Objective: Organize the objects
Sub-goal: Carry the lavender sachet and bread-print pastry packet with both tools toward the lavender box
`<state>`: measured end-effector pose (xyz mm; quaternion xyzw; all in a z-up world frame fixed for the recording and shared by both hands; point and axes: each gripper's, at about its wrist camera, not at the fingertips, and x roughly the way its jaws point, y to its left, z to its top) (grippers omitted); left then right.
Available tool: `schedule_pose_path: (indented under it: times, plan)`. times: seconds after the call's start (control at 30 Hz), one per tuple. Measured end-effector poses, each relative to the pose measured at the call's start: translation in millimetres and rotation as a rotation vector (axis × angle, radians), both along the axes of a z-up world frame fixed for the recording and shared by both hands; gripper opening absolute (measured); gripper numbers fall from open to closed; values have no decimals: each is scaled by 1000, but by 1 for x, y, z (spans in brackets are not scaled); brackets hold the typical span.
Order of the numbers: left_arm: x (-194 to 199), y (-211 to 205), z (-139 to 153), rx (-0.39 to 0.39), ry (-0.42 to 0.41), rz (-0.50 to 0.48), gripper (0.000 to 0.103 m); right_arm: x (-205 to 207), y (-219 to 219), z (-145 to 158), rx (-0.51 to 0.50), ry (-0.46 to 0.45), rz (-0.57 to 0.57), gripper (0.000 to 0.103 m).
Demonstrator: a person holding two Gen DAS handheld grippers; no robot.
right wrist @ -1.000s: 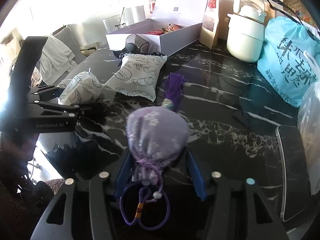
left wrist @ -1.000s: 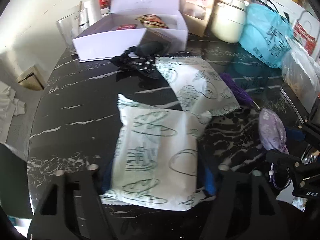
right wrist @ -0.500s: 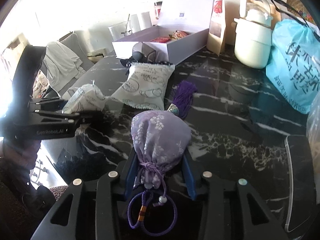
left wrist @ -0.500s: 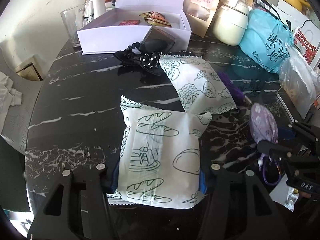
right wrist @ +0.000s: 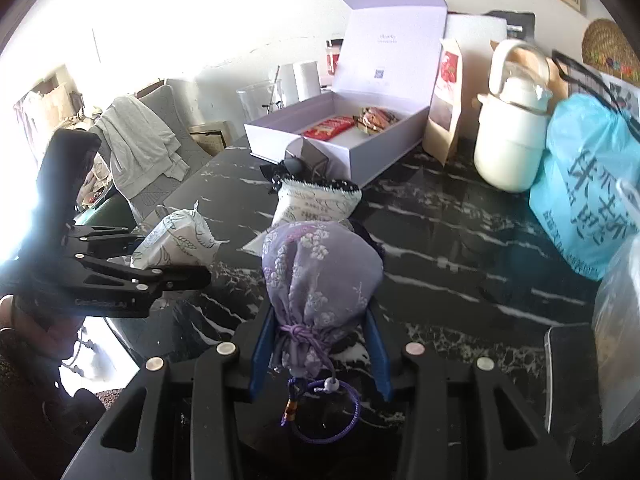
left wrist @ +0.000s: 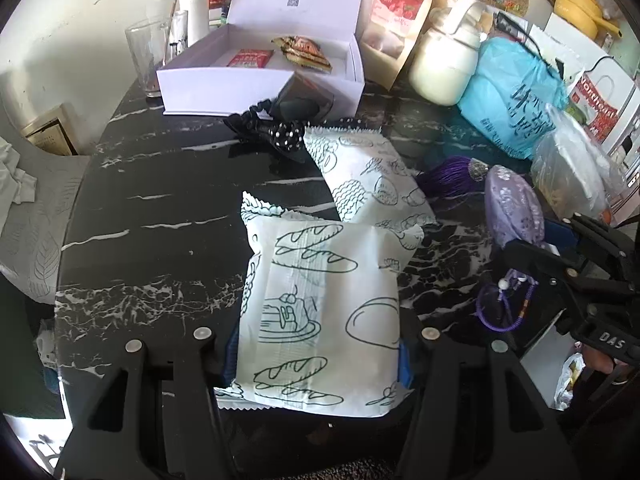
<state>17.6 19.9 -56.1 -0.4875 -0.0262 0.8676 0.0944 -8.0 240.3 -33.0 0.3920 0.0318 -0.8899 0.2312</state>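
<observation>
My left gripper is shut on a white bread packet printed with loaves, held above the black marble table. My right gripper is shut on a purple embroidered pouch with a cord loop, also lifted; the pouch shows in the left wrist view with its purple tassel. A second white bread packet lies on the table. An open lavender box holding red snack packets stands at the back. The left gripper shows in the right wrist view.
A black polka-dot hair bow lies before the box. A white kettle, a brown snack bag, a blue plastic bag, a clear bag and a glass stand along the back and right. A dark tablet lies near right.
Both grippers have risen with their loads: the bread packet and the pouch hang higher above the table, and the box interior shows more fully.
</observation>
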Motion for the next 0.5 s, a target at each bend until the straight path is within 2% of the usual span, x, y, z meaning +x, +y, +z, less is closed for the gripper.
schedule_pose_path:
  times: [0.5]
  plan:
    - [-14,-25,57,-38,61,44,55,-6,-21,38,57,79,74,42]
